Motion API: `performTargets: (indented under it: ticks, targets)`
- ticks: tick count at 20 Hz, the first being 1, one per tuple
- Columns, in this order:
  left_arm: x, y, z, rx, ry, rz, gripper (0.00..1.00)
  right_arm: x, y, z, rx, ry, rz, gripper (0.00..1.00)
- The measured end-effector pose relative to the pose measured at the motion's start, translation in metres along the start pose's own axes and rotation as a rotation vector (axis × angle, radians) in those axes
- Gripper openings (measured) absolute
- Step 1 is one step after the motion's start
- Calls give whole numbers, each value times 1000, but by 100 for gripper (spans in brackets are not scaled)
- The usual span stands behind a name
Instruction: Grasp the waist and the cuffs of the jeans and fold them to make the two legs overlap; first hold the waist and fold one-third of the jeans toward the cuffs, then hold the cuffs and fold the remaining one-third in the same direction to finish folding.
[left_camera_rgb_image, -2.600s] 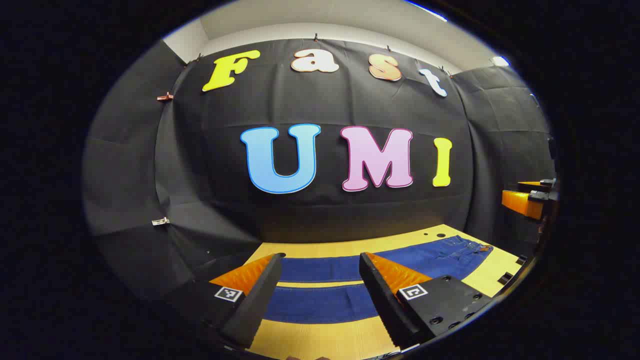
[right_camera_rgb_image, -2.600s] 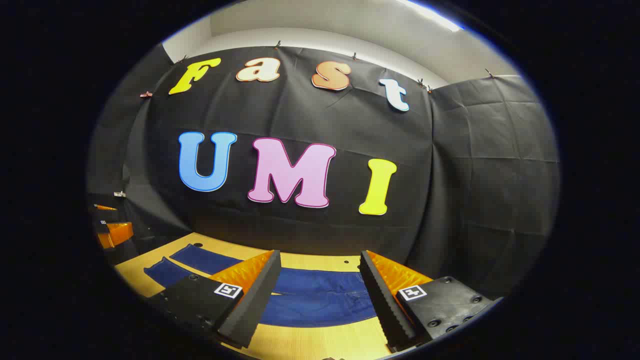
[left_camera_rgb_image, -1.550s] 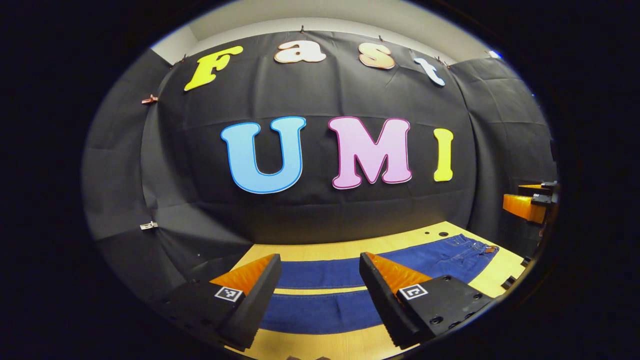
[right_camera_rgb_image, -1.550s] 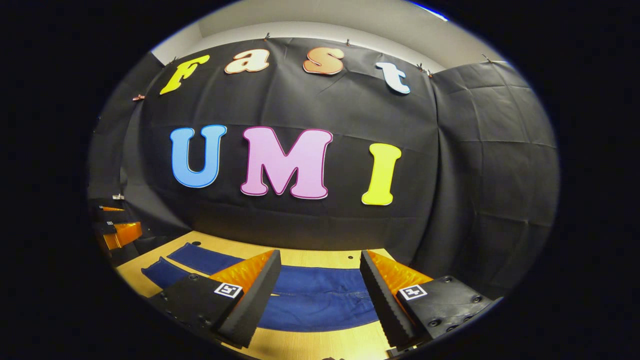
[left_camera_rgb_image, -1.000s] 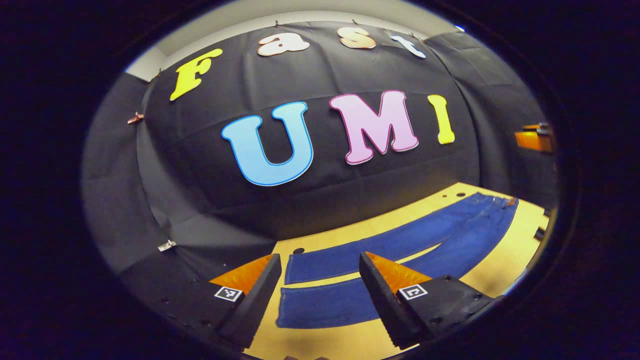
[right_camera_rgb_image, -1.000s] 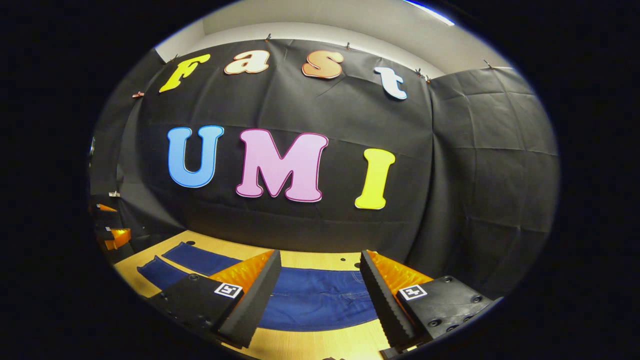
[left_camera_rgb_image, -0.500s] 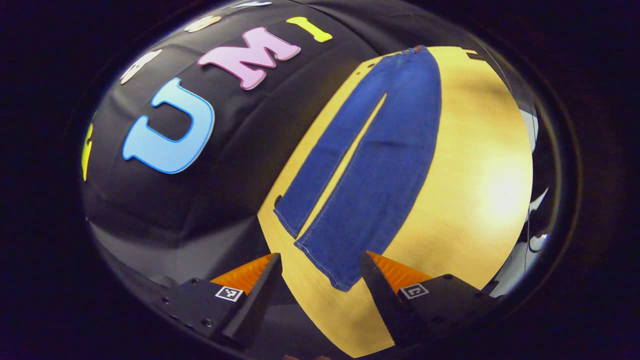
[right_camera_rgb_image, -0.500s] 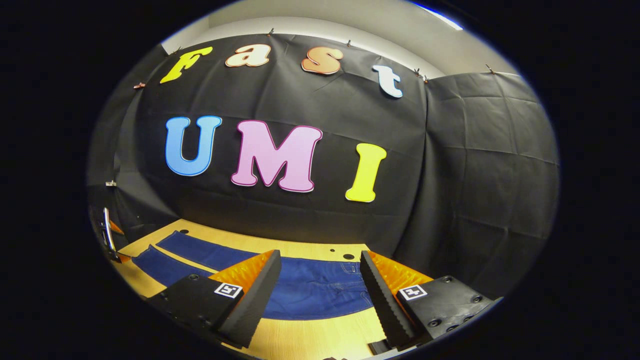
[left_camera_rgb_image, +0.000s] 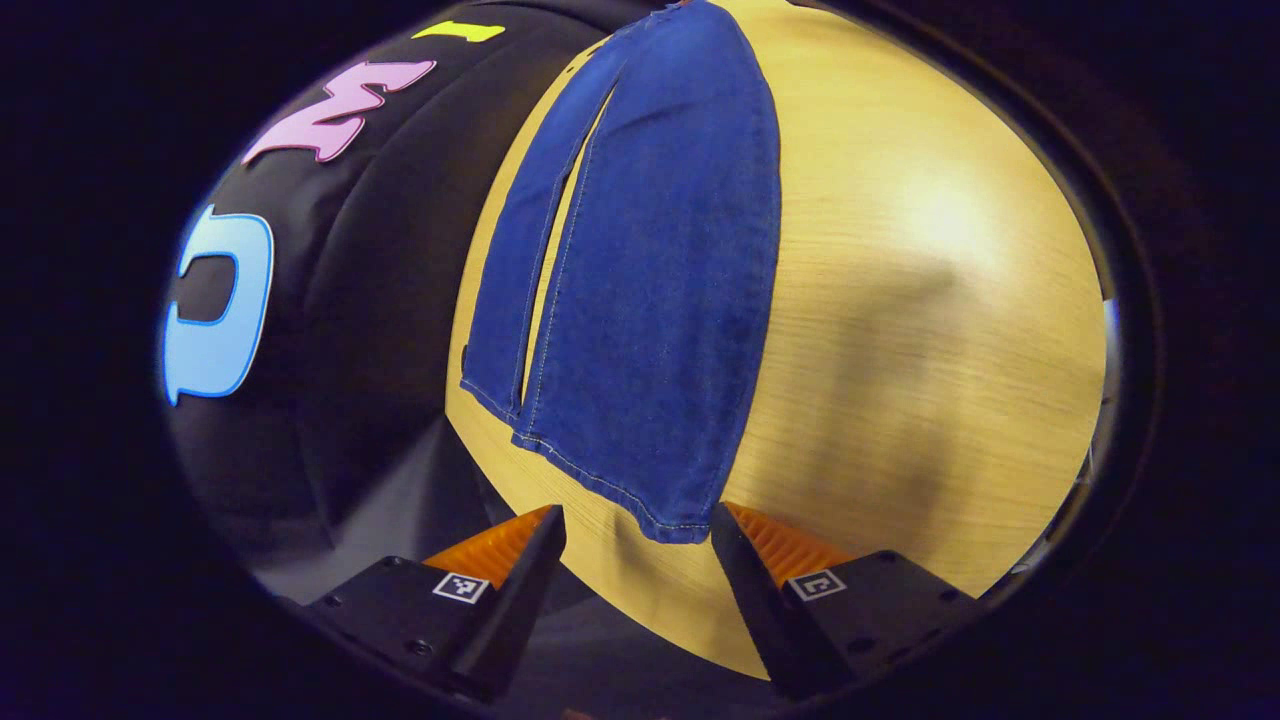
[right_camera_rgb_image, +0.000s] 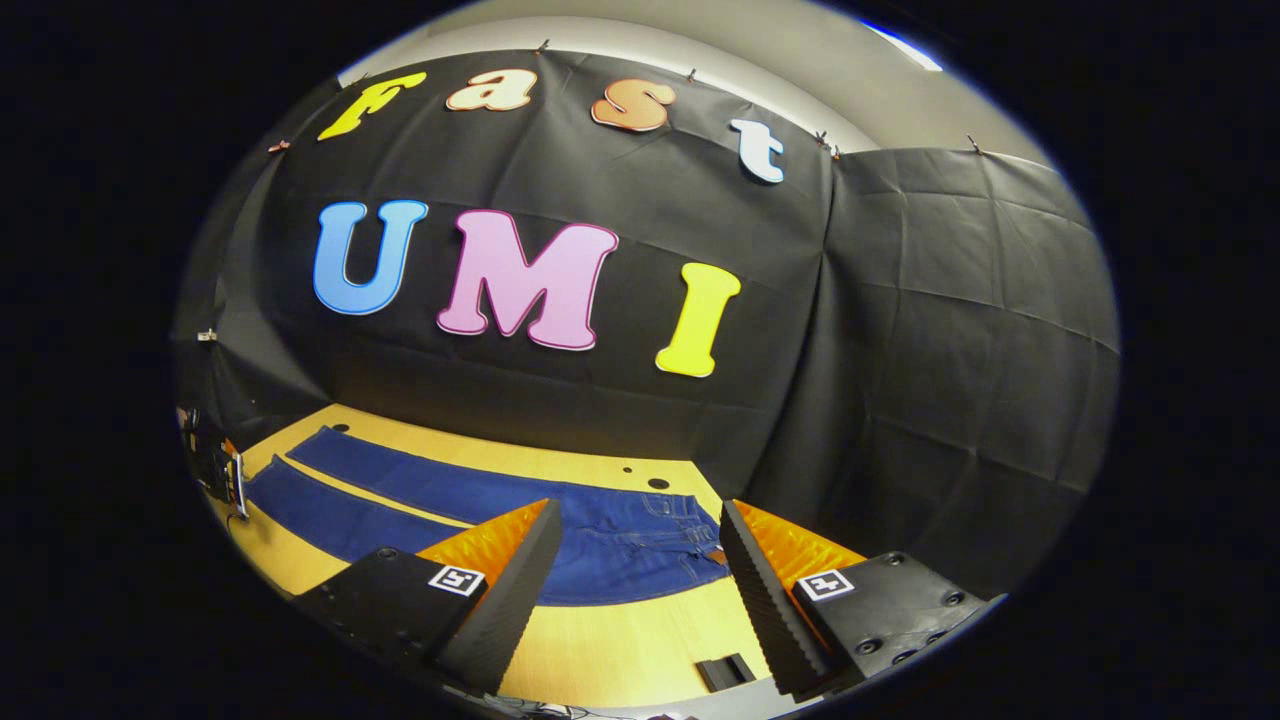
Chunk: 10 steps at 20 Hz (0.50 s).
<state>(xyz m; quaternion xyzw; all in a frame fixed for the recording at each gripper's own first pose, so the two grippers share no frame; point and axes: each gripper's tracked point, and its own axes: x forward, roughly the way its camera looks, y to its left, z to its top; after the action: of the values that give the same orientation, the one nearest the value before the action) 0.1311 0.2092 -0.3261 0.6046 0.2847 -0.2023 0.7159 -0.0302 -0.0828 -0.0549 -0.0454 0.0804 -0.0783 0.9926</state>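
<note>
So in the left gripper view, closest to us, the left gripper (left_camera_rgb_image: 635, 520) has its jaws spread wide with nothing in them, sitting right at the cuff end of the jeans (left_camera_rgb_image: 650, 300). The corner of the nearer cuff (left_camera_rgb_image: 672, 525) pokes into the gap between the fingers, but we can't tell if anything is actually touching it. From that cuff the two legs run away from us flat across the wooden table (left_camera_rgb_image: 900, 350), side by side with a thin strip of wood showing between them, all the way to the waist at the far end.

In the right gripper view, the right gripper (right_camera_rgb_image: 640, 515) is also wide open and empty, held above the table's near edge by the waist (right_camera_rgb_image: 660, 520) of the jeans, not touching the denim. Past the waist the legs stretch off to the left, and out by the cuffs we spot the other gripper's body at the table's far left end. A small black block (right_camera_rgb_image: 727, 671) lies on the table's near edge, just inside the right finger.
</note>
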Motion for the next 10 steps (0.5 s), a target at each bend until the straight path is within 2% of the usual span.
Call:
performTargets:
  ticks: [3, 5, 6, 9, 10]
  targets:
    - [11, 7, 5, 9, -3, -6, 88, -2, -10, -11, -17, 16, -21, 97]
    - [23, 7, 8, 20, 3, -34, 81, 1, -16, -17, -42, 31, -29, 97]
    - [27, 8, 11, 31, 3, -38, 69, 4, -19, -19, -53, 31, -32, 96]
    - [39, 10, 12, 22, 20, -48, 53, 22, -31, -19, -89, 23, -41, 97]
    - [41, 8, 12, 9, 27, -56, 36, 30, -35, -19, -99, 21, -43, 96]
